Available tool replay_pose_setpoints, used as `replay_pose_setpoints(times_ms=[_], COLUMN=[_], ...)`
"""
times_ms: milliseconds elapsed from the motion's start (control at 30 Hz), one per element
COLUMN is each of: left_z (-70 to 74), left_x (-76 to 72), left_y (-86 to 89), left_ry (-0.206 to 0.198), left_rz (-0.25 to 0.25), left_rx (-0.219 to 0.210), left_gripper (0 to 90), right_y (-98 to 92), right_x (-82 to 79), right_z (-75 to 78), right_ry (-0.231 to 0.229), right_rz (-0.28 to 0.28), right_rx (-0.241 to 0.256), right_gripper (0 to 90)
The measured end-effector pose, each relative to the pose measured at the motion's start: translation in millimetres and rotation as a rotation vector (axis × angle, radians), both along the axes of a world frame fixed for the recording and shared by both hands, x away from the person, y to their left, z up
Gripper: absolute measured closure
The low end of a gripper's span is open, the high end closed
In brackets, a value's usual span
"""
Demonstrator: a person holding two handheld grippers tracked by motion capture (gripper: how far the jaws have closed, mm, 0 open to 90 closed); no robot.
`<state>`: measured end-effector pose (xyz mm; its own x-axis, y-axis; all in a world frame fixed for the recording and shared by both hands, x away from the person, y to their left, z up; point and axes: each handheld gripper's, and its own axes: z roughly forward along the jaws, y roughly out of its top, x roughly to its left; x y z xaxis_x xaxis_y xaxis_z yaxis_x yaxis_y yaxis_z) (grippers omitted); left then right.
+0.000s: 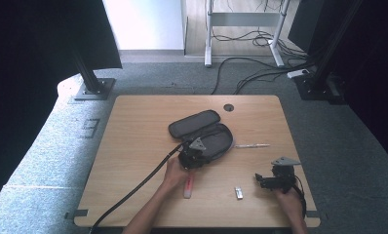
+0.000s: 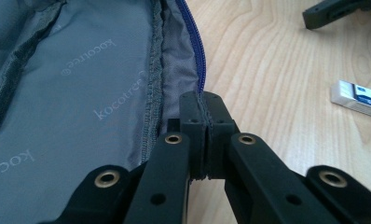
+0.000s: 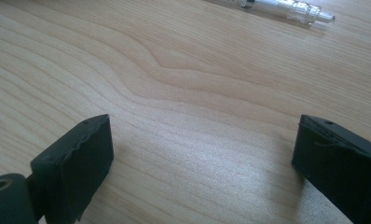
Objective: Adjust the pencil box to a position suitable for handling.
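Pinching the near rim of the open pencil case (image 1: pixel 204 135) at mid-table, the left gripper (image 2: pixel 204 122) holds it steady, so next the wide-open right gripper (image 3: pixel 202 154) should collect the pen (image 3: pixel 286 8).

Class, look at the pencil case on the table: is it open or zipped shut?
Open. The pencil case lies with its flap folded back, grey lining exposed; the left gripper has its jaws closed on the zipper edge.

table (image 1: pixel 133 146): wood | on it: open pencil case (image 1: pixel 206 134); pen (image 1: pixel 253 145); eraser (image 1: pixel 239 192); pink marker (image 1: pixel 188 186)
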<state>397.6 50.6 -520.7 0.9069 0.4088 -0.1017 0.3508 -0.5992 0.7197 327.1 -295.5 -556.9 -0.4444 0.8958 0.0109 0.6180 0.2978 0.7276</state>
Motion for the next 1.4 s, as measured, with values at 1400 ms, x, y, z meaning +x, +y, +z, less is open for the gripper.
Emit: replay_pose_setpoints(times_ms=[1400], left_z=[16.7], left_x=[-43.3], left_y=[12.5], left_ry=[-0.010], left_rz=[-0.024], left_rx=[-0.038], left_gripper=[61.1], right_y=[0.0], right_x=[0.0], right_z=[0.0], right_ry=[0.000], right_rz=[0.000], right_rx=[-0.001], right_gripper=[4.6])
